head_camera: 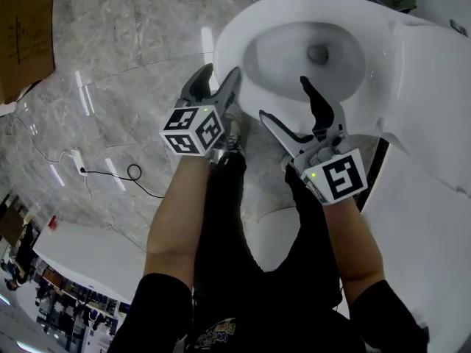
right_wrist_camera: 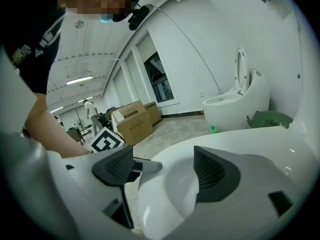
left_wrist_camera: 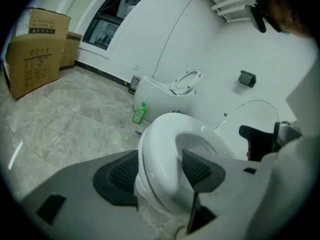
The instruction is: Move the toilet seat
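The white toilet (head_camera: pixel 430 79) stands on the grey marble floor (head_camera: pixel 125 65) with its toilet seat (head_camera: pixel 234 44) lying flat on the bowl, while the left gripper (head_camera: pixel 221 72) and the right gripper (head_camera: pixel 285 98) each straddle the seat's front rim, jaws spread wide, not clamped.

Two cardboard boxes (left_wrist_camera: pixel 35 49) stand on the grey stone floor (left_wrist_camera: pixel 65 124), a green bottle (left_wrist_camera: pixel 139 114) beside a second toilet (left_wrist_camera: pixel 157 96).
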The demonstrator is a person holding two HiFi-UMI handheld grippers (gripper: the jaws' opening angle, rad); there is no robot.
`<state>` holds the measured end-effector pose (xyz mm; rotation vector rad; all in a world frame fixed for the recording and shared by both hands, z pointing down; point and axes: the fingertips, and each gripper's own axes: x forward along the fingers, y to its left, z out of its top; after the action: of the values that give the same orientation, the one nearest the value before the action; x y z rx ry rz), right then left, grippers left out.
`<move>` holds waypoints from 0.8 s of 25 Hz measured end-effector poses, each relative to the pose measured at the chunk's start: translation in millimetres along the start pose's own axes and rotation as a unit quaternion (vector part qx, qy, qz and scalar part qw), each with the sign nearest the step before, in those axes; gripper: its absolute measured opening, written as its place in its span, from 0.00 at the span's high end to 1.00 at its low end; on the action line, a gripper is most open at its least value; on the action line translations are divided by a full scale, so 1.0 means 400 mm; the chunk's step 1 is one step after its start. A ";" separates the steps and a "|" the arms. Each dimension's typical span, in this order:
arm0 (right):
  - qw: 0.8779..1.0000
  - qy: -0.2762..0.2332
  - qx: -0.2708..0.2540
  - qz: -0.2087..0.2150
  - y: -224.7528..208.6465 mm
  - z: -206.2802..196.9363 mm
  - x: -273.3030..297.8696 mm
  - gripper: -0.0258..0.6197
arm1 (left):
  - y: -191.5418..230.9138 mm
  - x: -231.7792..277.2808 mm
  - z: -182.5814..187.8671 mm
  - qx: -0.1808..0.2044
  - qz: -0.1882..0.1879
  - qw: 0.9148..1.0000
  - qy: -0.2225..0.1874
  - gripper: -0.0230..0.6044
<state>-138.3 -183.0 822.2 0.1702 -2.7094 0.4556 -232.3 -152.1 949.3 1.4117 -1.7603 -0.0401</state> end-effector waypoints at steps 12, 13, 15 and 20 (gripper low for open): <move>1.000 0.000 0.008 0.000 0.007 -0.011 -0.004 0.39 | -0.005 -0.009 0.015 -0.016 0.011 1.000 0.008 0.63; 1.000 0.001 0.007 0.002 0.014 -0.009 -0.002 0.39 | -0.010 -0.014 0.020 -0.016 0.008 1.000 0.008 0.63; 1.000 0.000 0.003 0.007 0.025 -0.003 0.000 0.39 | -0.023 -0.027 0.035 -0.019 -0.001 1.000 0.003 0.63; 1.000 -0.010 0.010 0.005 0.036 0.029 -0.011 0.38 | -0.069 -0.071 0.079 -0.010 -0.020 1.000 -0.011 0.63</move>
<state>-140.9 -173.3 806.3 0.1679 -2.7267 0.4856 -230.6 -153.7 898.9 1.4375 -1.7445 -0.0955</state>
